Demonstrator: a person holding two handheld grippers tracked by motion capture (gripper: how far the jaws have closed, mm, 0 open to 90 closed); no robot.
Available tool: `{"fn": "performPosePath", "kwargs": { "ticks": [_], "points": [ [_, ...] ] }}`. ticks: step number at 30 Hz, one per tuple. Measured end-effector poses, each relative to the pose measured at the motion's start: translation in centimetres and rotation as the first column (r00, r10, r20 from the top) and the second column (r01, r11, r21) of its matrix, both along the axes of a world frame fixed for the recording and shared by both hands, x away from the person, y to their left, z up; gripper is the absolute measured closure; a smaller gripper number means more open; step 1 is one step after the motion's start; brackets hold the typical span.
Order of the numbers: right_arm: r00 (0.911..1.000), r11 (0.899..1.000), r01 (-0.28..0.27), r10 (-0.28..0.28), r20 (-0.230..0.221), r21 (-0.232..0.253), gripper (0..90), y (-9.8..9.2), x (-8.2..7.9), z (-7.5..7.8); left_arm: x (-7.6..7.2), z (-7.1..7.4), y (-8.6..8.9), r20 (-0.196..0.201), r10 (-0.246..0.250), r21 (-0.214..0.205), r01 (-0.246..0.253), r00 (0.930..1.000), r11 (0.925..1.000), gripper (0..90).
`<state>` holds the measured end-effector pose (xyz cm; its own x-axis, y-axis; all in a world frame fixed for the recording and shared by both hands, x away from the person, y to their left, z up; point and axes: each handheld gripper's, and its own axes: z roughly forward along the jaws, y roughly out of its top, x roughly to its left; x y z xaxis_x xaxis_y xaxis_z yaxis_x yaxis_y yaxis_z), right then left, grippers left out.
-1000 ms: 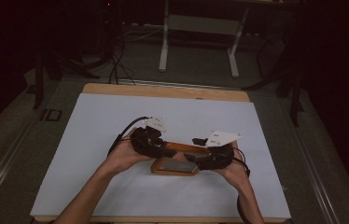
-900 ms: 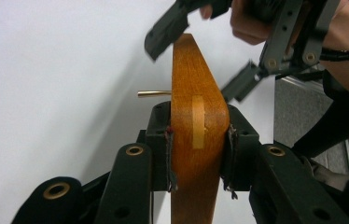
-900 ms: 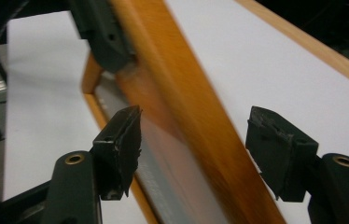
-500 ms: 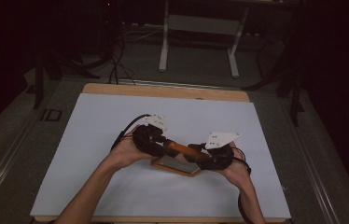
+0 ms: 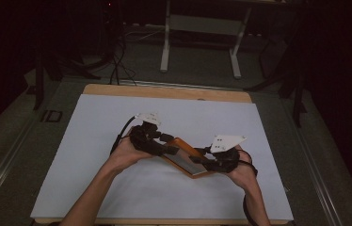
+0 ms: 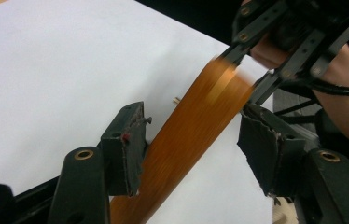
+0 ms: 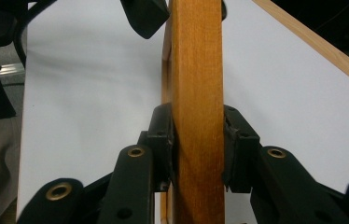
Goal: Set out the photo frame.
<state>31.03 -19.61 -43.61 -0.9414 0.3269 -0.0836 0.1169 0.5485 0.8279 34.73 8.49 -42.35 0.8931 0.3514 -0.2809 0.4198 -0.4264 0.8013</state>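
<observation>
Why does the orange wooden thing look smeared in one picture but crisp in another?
In the left gripper view the wooden frame is streaked with motion blur; in the right gripper view its grain is sharp between the right gripper pads; the high view is dim, with dark surroundings.

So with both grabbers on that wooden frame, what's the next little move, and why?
Probably close the left gripper: its jaws stand apart around the wooden frame, one pad touching, while the right gripper clamps the other end alone.
</observation>
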Motion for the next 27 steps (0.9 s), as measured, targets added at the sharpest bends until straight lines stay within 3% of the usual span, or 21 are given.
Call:
{"fn": "performPosePath", "kwargs": {
  "ticks": [2, 4, 14, 20, 27],
  "points": [
    [1.0000, 1.000, 0.002, -0.002, -0.005, 0.005, 68.6, -0.3, 0.0, 0.0, 0.2, -0.5, 0.4, -0.008, 0.027, 0.006, -0.027, 0.9996, 0.9996, 38.3],
    [1.0000, 1.000, 0.002, -0.002, -0.007, 0.008, 68.6, -0.5, 0.1, 0.0, 0.5, -1.2, 0.9, -0.026, 0.046, -0.018, -0.047, 0.9986, 0.9987, 37.5],
    [0.9999, 1.000, 0.002, -0.002, -0.010, 0.009, 68.6, -0.9, 0.1, 0.0, 0.8, -3.9, 1.8, -0.076, 0.075, -0.068, -0.081, 0.9942, 0.9944, 32.1],
    [0.9998, 1.000, 0.013, -0.013, -0.014, 0.012, 68.7, -1.2, 0.2, 0.0, 0.5, -5.1, 1.3, -0.056, 0.111, -0.044, -0.114, 0.9922, 0.9926, 32.7],
    [0.9996, 0.999, 0.020, -0.020, -0.022, 0.026, 68.6, -1.6, 0.3, -0.2, 0.2, -6.7, -0.2, -0.071, 0.083, -0.014, -0.084, 0.9941, 0.9964, 38.0]
  ]
}}
